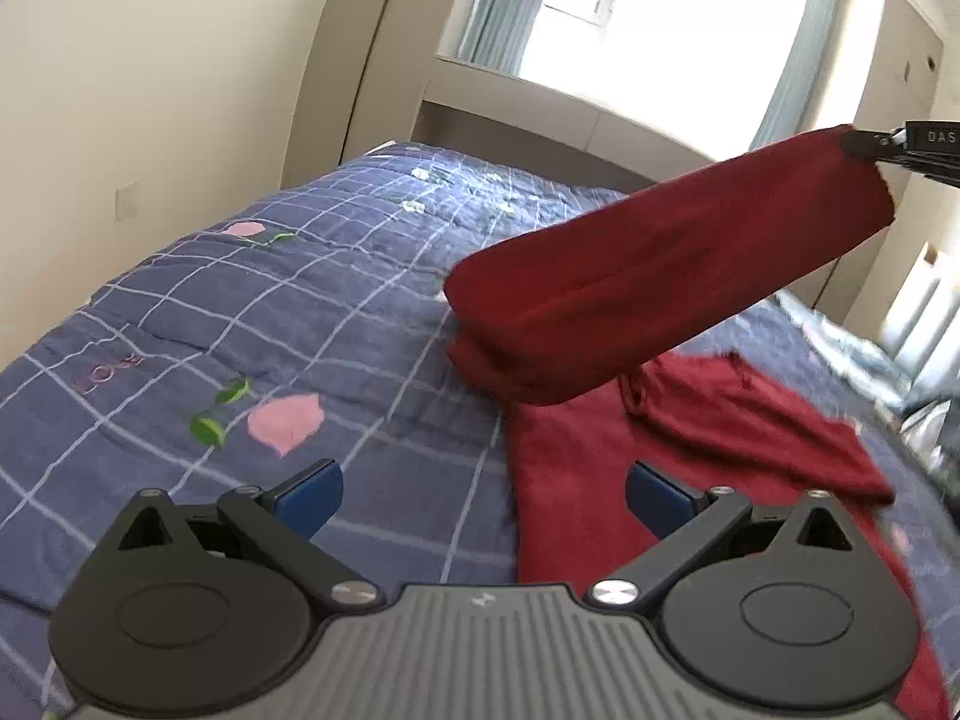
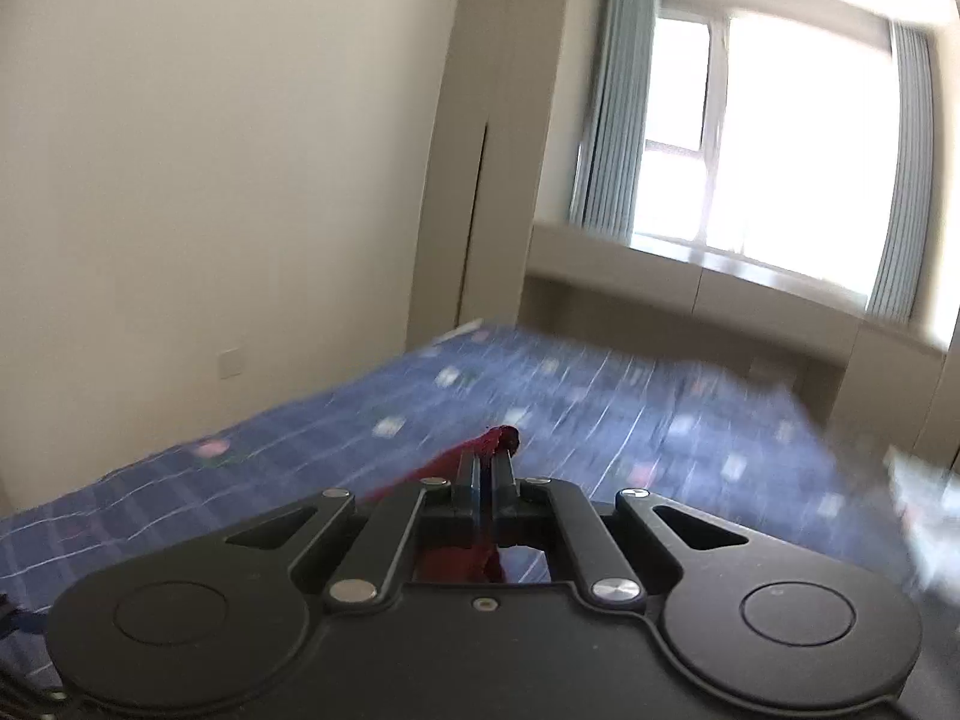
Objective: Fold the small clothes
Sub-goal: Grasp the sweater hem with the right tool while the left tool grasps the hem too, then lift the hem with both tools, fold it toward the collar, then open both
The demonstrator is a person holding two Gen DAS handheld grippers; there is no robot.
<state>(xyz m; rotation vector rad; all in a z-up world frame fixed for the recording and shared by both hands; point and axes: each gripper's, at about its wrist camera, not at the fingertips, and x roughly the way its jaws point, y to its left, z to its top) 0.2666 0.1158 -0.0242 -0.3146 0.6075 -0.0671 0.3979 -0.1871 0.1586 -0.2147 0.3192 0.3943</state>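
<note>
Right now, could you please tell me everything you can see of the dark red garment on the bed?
The dark red garment looks like soft, matte knit cloth. One part is lifted off the blue checked quilt as a long, doubled band, its upper end pinched in the shut right gripper. The rest lies crumpled and partly spread on the quilt. The open left gripper hovers above its near edge, not touching it.

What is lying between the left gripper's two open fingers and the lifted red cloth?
In the left wrist view, only the blue quilt and the red garment's flat part lie between the left gripper and its lifted part.
</note>
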